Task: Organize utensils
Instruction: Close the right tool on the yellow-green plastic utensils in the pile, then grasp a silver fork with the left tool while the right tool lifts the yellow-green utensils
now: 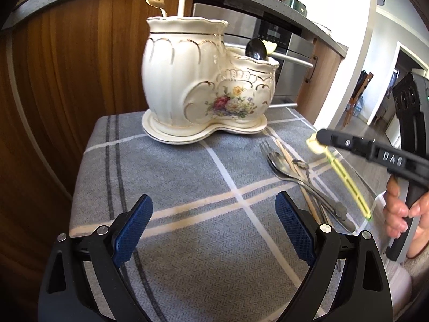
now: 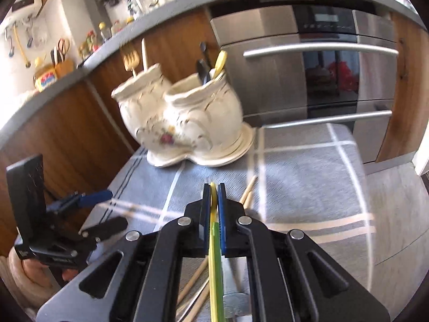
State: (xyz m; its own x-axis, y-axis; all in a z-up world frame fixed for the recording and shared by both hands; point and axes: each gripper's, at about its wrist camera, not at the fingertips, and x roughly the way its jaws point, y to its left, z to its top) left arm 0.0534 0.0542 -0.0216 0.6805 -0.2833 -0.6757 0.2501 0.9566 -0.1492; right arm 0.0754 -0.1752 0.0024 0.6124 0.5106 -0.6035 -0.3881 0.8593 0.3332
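Yellow-green plastic utensil (image 2: 215,257) pinched in the closed right gripper (image 2: 214,196), lifted above grey checked cloth (image 1: 187,177), metal spoons and chopsticks (image 1: 295,171) lying beneath, cream floral ceramic holder (image 1: 203,86) beyond, left gripper (image 1: 214,228) wide apart, empty

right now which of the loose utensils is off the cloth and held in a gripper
The yellow-green plastic utensil, clamped by its pale end in the right gripper above the grey checked cloth; the metal spoons and wooden chopsticks lie flat.
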